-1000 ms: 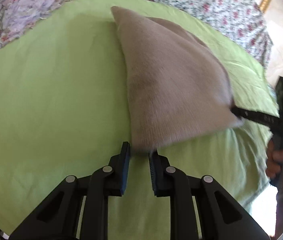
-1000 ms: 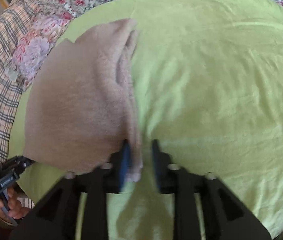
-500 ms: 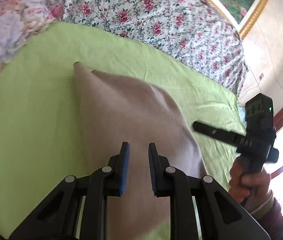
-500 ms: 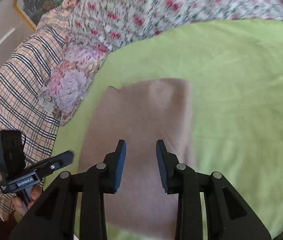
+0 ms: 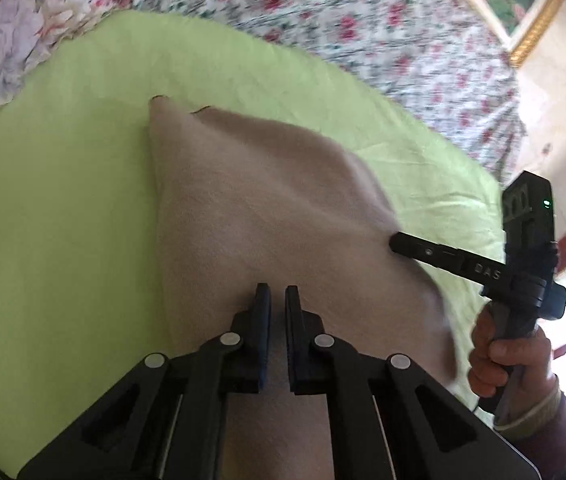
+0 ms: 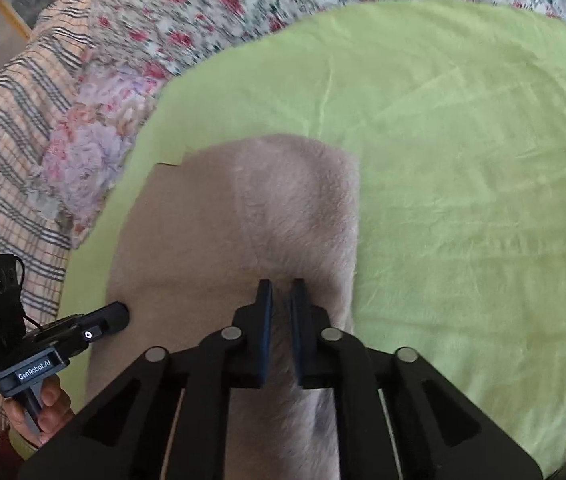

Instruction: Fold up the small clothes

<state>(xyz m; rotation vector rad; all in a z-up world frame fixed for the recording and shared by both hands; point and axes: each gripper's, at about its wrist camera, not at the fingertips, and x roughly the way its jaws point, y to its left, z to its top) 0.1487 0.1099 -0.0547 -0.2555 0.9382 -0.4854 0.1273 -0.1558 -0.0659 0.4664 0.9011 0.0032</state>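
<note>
Beige garment (image 5: 267, 216) is lying folded on the green sheet (image 5: 63, 208), both claws hovering over its near end. Left claw (image 5: 277, 300) and right claw (image 6: 281, 296) are holding nothing, fingers slightly apart. Floral bedspread (image 6: 243, 4) is lying beyond.

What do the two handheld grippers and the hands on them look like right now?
Both are matte black, with scissor-link fingers joined by silver rivets and lined with blue pads. The left gripper carries white "GenRobot.AI" lettering, a small lit ring and a thin black cable to its boxy camera block. The right gripper shows "DAS" and a green light. The right hand has a dark red sleeve with a pale cuff.
</note>
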